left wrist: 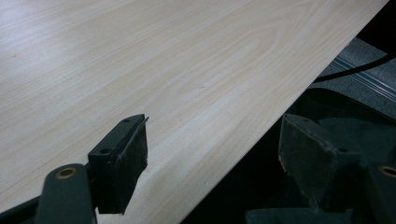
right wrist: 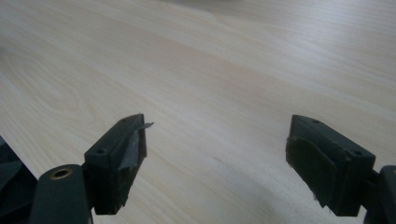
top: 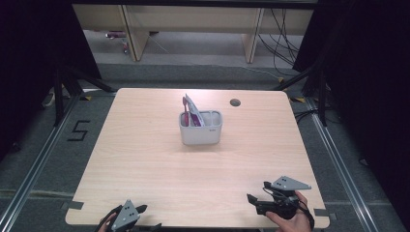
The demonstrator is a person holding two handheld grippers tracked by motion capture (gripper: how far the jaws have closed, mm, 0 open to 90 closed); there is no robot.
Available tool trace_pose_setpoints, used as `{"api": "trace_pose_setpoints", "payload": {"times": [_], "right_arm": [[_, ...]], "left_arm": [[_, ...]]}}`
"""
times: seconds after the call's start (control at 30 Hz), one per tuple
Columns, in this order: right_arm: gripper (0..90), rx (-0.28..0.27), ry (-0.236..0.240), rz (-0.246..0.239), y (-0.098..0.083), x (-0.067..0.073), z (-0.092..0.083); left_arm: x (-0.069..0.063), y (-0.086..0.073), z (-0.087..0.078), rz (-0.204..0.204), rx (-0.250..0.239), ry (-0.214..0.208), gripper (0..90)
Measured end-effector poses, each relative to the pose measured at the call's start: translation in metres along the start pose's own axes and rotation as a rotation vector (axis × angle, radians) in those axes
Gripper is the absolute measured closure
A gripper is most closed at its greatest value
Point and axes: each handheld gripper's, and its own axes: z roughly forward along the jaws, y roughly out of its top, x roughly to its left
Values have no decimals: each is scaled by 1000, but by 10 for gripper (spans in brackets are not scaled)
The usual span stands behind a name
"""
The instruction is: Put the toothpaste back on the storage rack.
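Both grippers, left and right, are black, each topped by a grey three-cornered plate; screws dot the jaws.

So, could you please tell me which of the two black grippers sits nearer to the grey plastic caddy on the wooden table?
The right gripper: it is further onto the table than the left gripper, which hangs at the near edge, so it is closer to the grey plastic caddy.

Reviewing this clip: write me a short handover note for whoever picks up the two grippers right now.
Left gripper: open, empty, at the table's near left edge.
Right gripper: open, empty, near the right front corner.
Grey holder: upright near the table's middle, far from both grippers, with a pink-and-white packet standing in its left side.
Done: nothing is in hand.
Left: reach in to the holder and packet, probably with the right gripper.
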Motion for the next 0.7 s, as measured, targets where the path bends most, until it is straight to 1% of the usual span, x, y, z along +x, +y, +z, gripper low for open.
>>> {"api": "trace_pose_setpoints", "payload": {"times": [0.03, 0.07, 0.1, 0.13, 0.17, 0.2, 0.23, 0.27, 0.3, 0.33, 0.37, 0.4, 0.43, 0.47, 0.5, 0.53, 0.57, 0.6, 0.63, 0.67, 0.7], "right_arm": [[205, 4, 0, 10, -1, 1, 0], [203, 14, 0, 8, -3, 1, -1], [202, 12, -1, 11, -4, 2, 0], [200, 11, 3, 10, -5, 3, 0], [196, 15, 14, 21, -6, 3, 0], [190, 23, 8, 11, -7, 3, -1], [187, 31, 3, 12, -8, 3, -1], [186, 36, 0, 41, -9, 5, 0], [186, 30, 17, 9, -10, 2, 1], [184, 40, 36, 8, -10, 1, -1], [180, 41, 9, 32, -12, 4, -2], [174, 46, 2, 34, -12, 4, -3], [167, 46, 24, 35, -14, 4, -2], [166, 58, 23, 38, -14, 4, -3], [167, 73, 4, 65, -16, 7, -4], [167, 58, 8, 35, -16, 5, -2], [166, 76, 15, 37, -17, 4, -2], [167, 72, 17, 34, -18, 4, -3], [166, 74, -4, 24, -18, 4, -4], [166, 72, -3, 19, -19, 4, -4], [166, 64, 12, 36, -20, 5, -3]], "left_arm": [[0, 0, 0, 3, 1, -1, 236], [0, 0, 0, 3, 3, 0, 236], [0, 0, 0, 3, 2, 0, 236], [0, 0, 0, 3, 2, -1, 236], [0, 0, 0, 3, 2, 0, 236], [0, 0, 0, 4, 2, 0, 236], [1, 0, -1, 25, 20, 15, 236], [2, 0, -1, 25, 17, 21, 236], [2, 1, -2, 26, 25, 13, 236], [1, 1, -2, 13, 17, -1, 236], [1, 0, -2, 15, 17, 3, 236], [1, 0, -1, 16, 12, 17, 236], [1, 0, -1, 14, 12, 15, 236], [1, 0, -1, 15, 13, 16, 236], [1, 0, -1, 15, 11, 12, 236], [1, 0, -1, 13, 5, 6, 236], [1, 0, -1, 14, 6, 6, 236], [1, 0, -1, 11, 3, 3, 236], [1, 0, -2, 15, 7, 2, 236], [0, 0, -1, -4, -4, 5, 236], [0, -1, 0, -5, -10, 2, 236]]}}
